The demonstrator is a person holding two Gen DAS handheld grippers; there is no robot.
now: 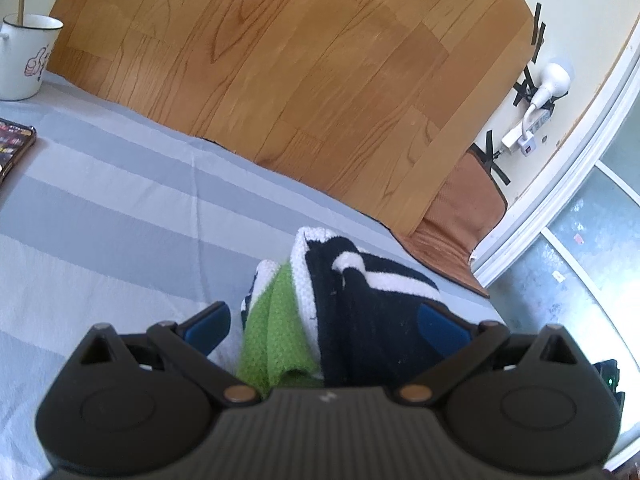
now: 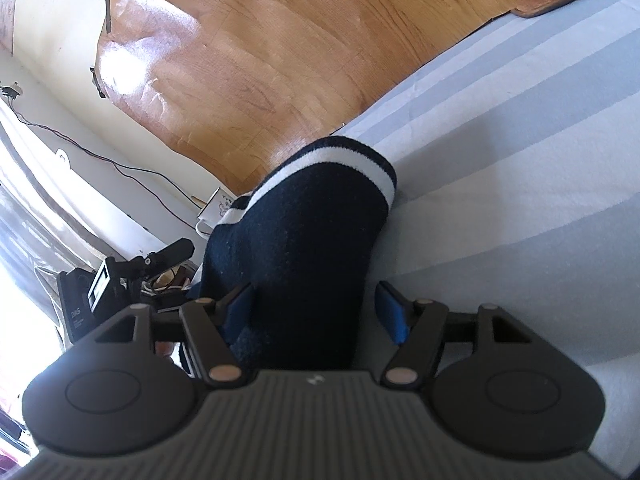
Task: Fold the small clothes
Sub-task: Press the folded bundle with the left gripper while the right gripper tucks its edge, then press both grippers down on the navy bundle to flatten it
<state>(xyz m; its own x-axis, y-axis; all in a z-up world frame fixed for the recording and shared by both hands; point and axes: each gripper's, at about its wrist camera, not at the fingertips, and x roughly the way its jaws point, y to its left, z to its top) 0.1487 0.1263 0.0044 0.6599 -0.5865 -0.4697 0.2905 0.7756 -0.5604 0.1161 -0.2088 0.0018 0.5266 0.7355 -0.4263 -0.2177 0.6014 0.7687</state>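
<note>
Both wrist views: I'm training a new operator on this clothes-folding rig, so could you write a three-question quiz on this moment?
1. True or false: the left gripper has its jaws spread wide, with the bunched knit garment lying between them.
2. Multiple choice: what stands at the far left of the striped sheet in the left wrist view? A) a glass bottle B) a white enamel mug with a wooden utensil in it C) a folded towel
3. Fill in: in the right wrist view, the dark navy cloth between the open jaws of the right gripper carries a ____ stripe near its far edge.

Key: 1 true; 2 B; 3 white.
</note>
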